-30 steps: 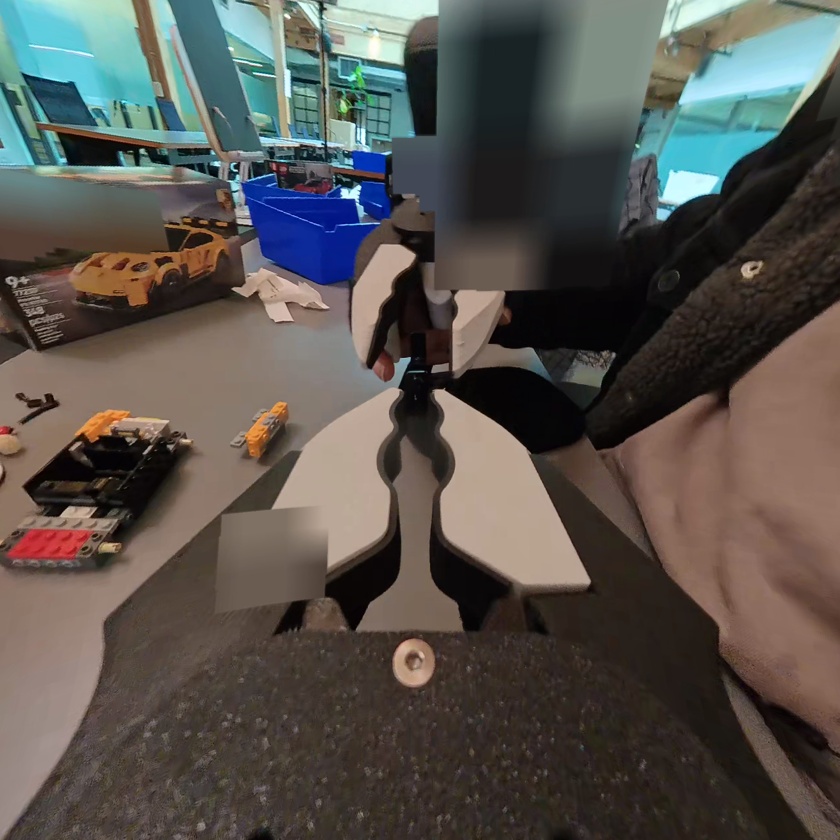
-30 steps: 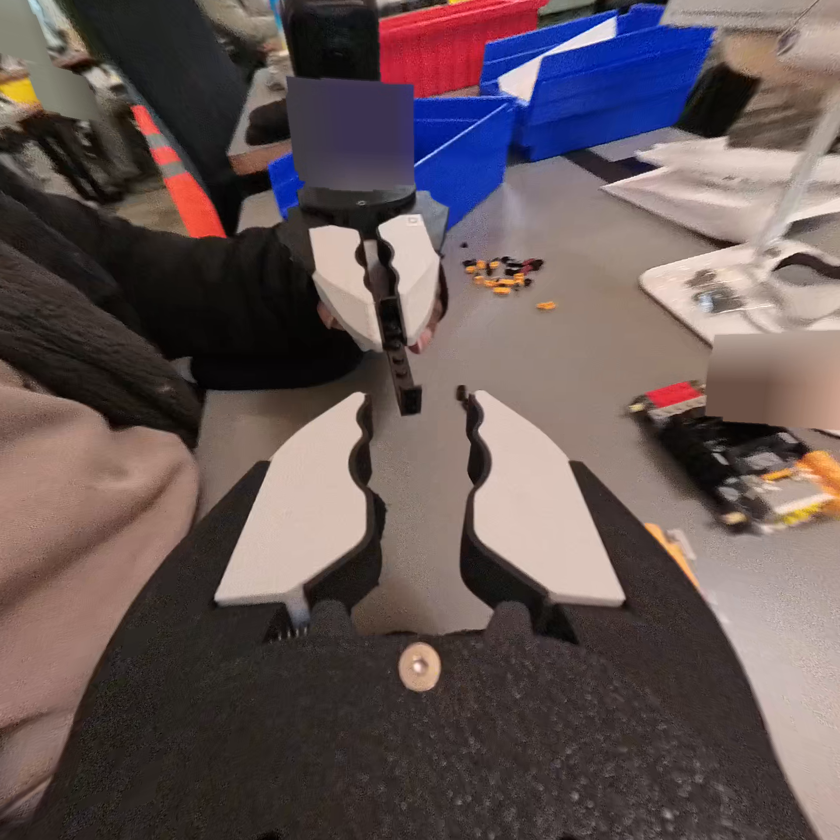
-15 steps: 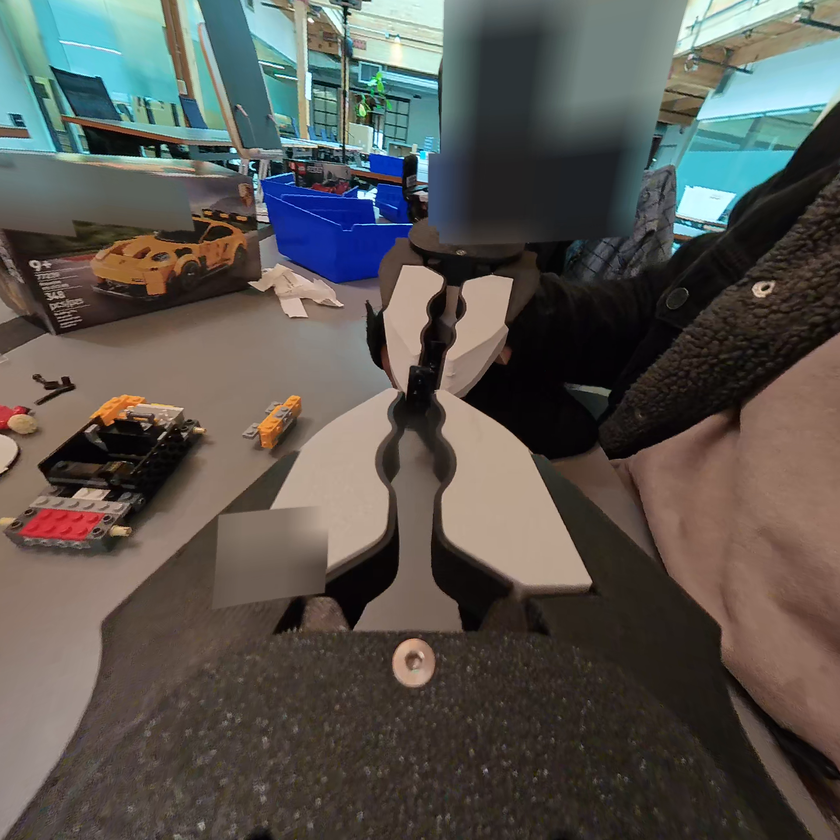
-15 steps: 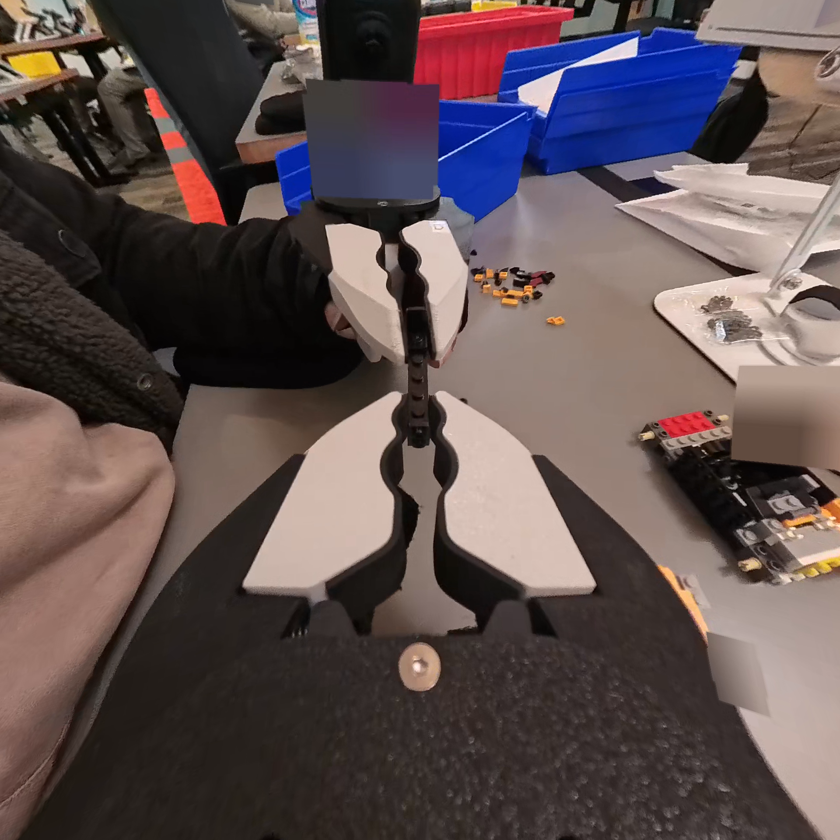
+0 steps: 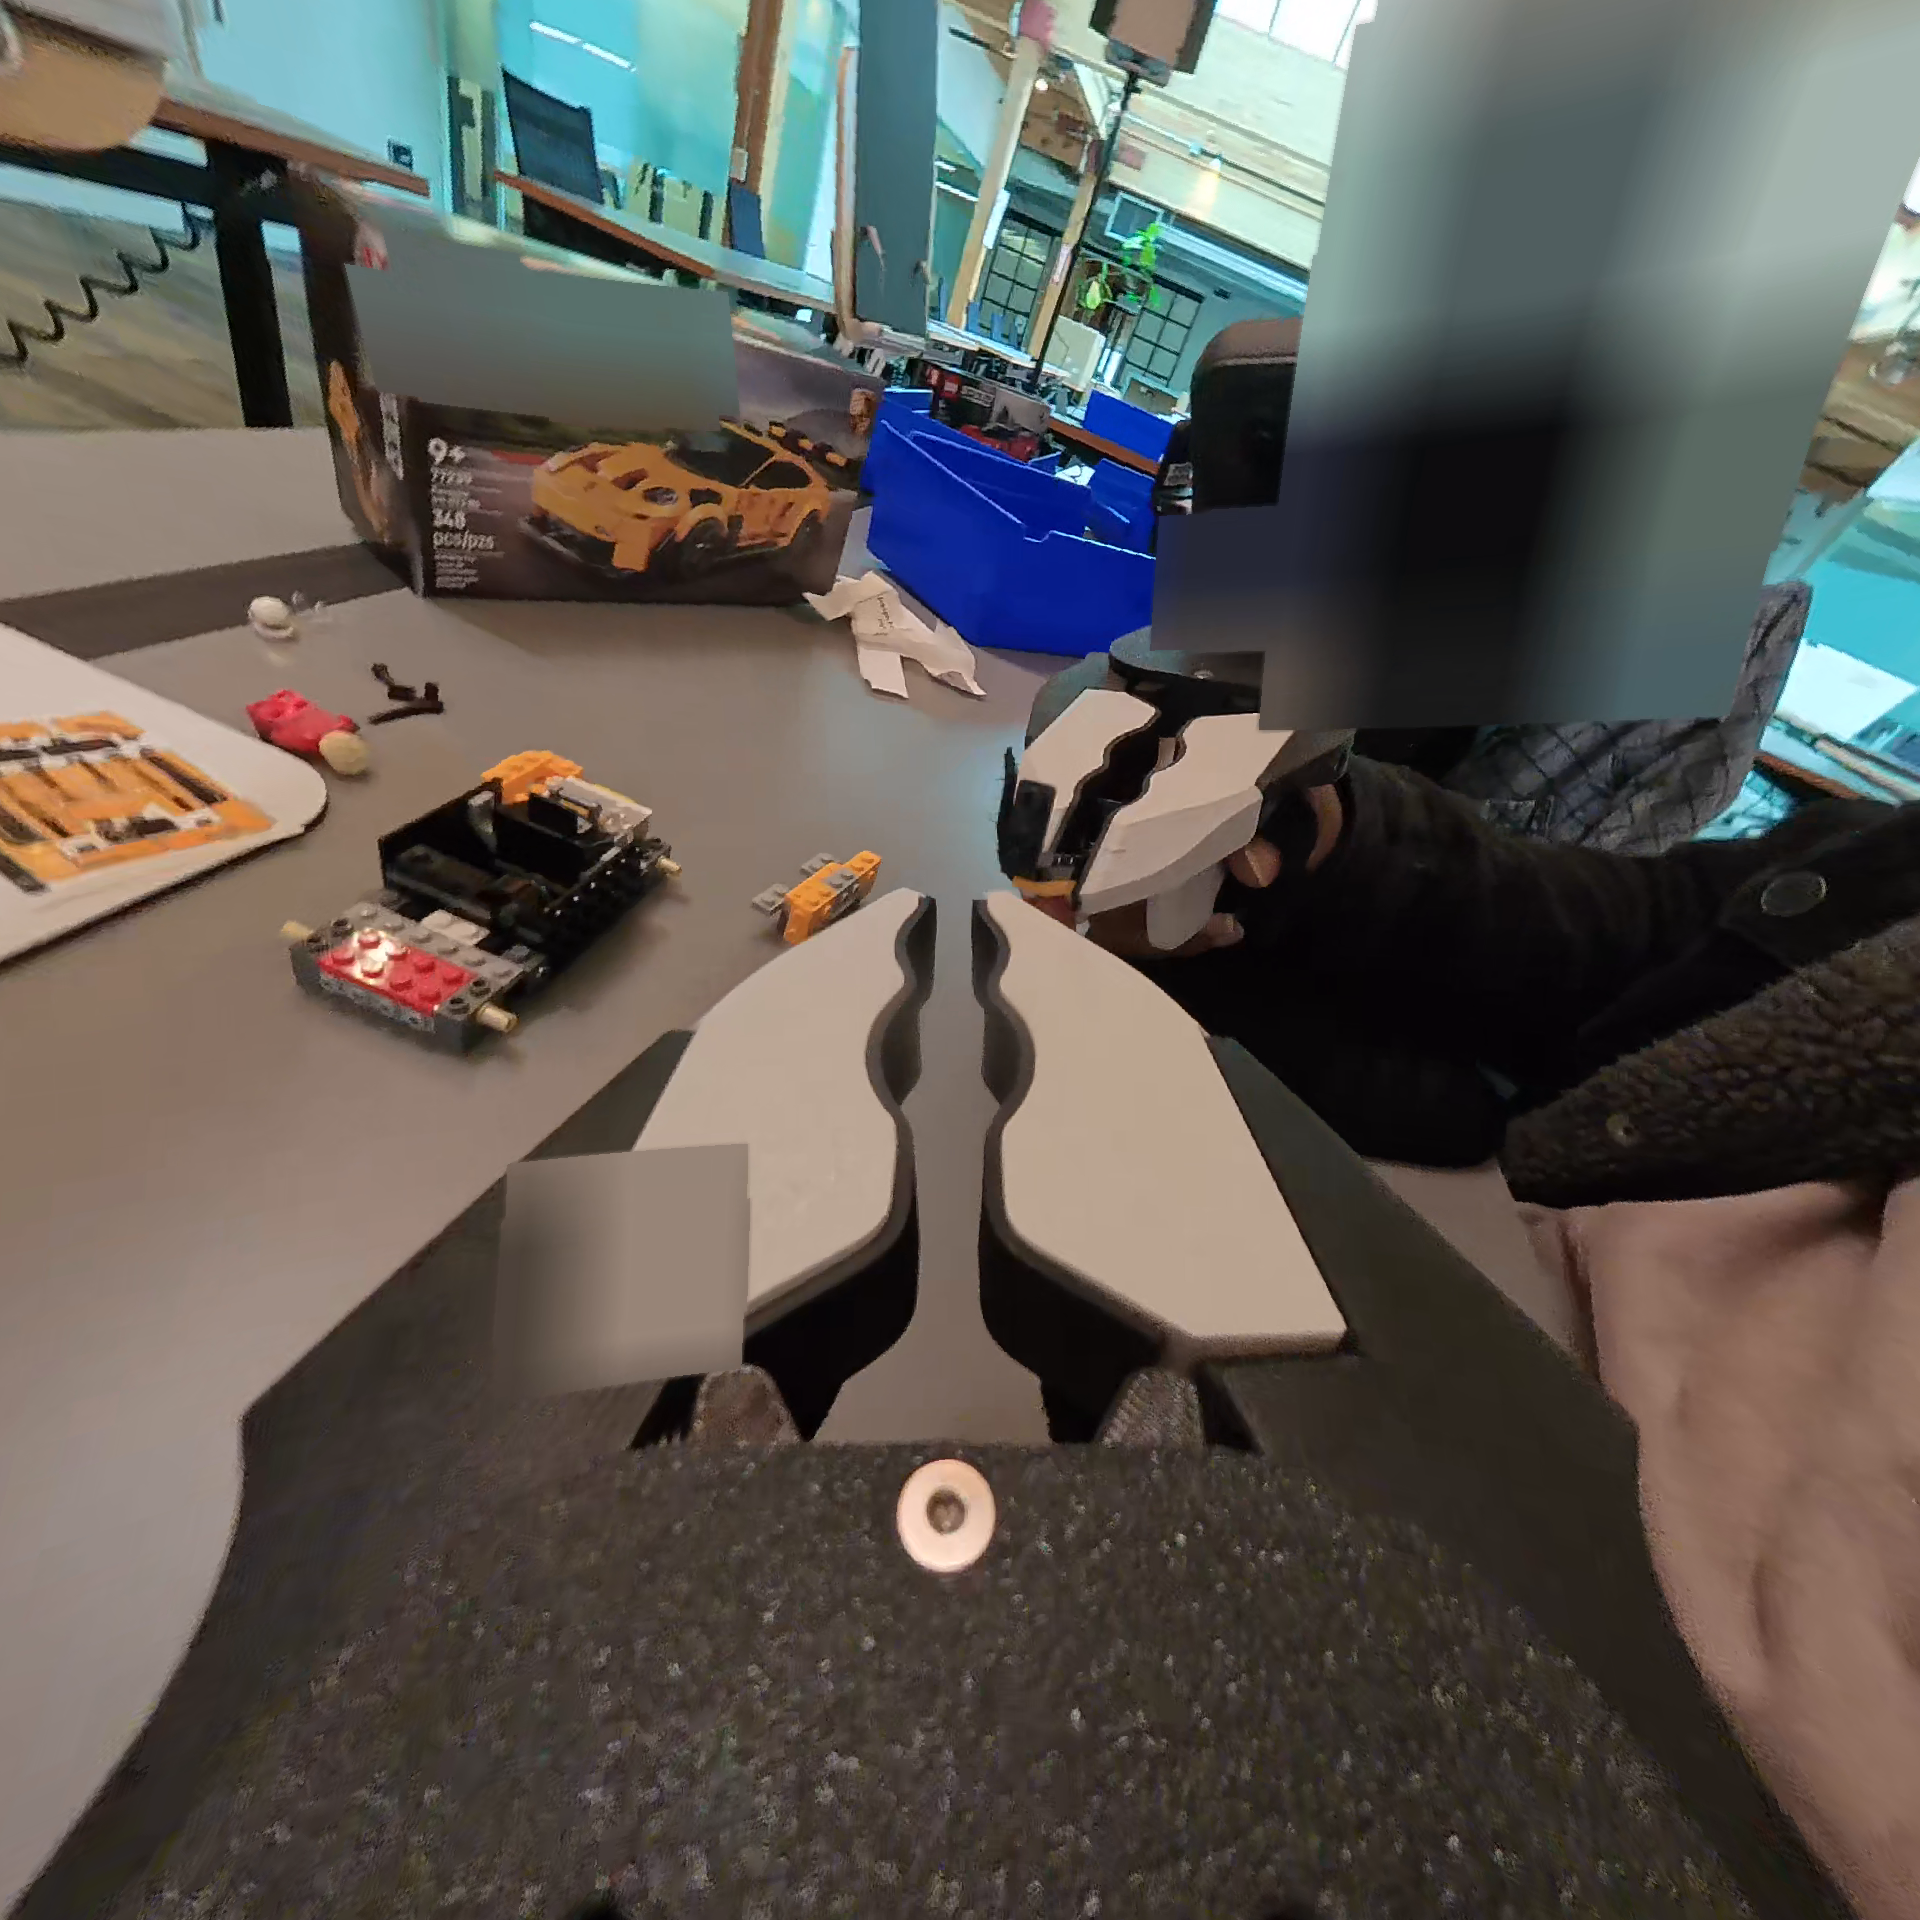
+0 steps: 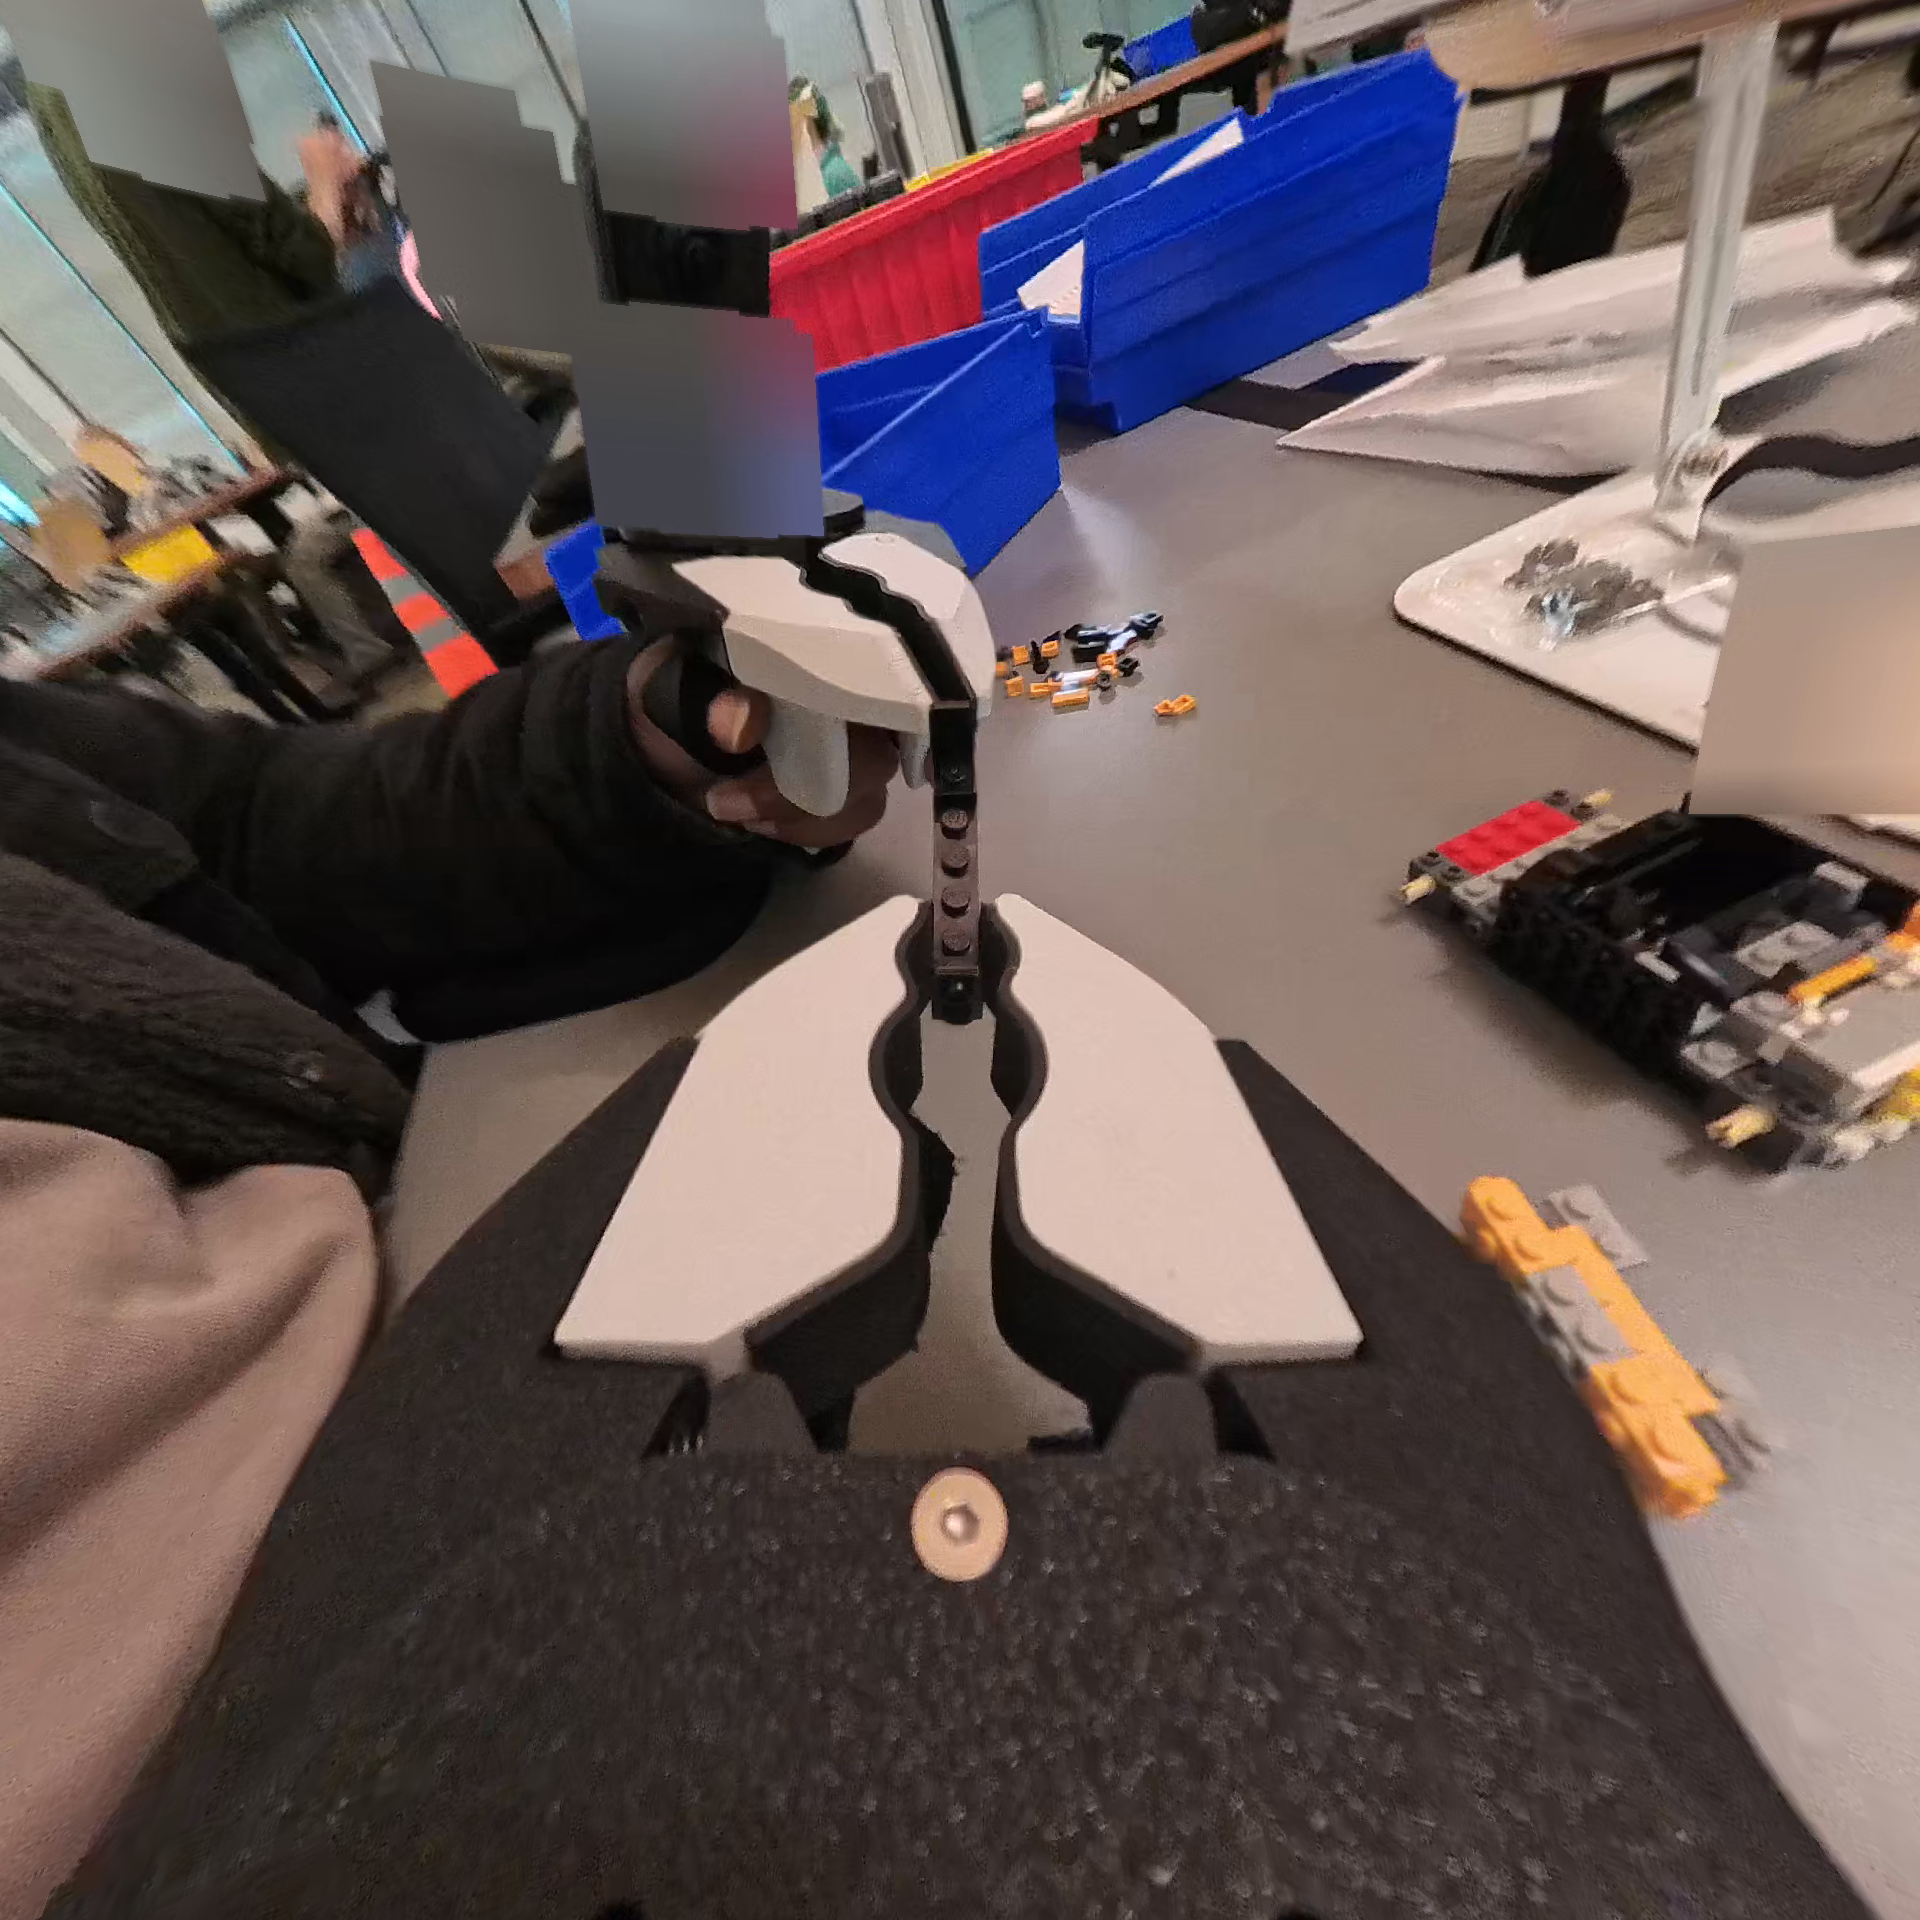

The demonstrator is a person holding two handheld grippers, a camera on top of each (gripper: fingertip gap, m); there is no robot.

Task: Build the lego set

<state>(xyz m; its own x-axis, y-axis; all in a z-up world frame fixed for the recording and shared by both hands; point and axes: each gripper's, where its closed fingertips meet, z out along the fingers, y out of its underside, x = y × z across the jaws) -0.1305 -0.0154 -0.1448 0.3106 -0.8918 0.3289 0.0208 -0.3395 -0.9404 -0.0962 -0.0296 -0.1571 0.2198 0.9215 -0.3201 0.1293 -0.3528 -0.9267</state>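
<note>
The black strip [image 6: 954,862] is clamped by its near end in the right gripper [image 6: 958,912], its long axis running straight ahead along the fingers toward the left gripper [image 5: 953,906], whose jaws are seen slightly parted and empty. The half-built car frame [image 6: 1683,935] lies on the table [image 6: 1247,831], well off to the right gripper's right. One strip, one frame and one orange-and-grey piece [image 6: 1590,1340] are counted
</note>
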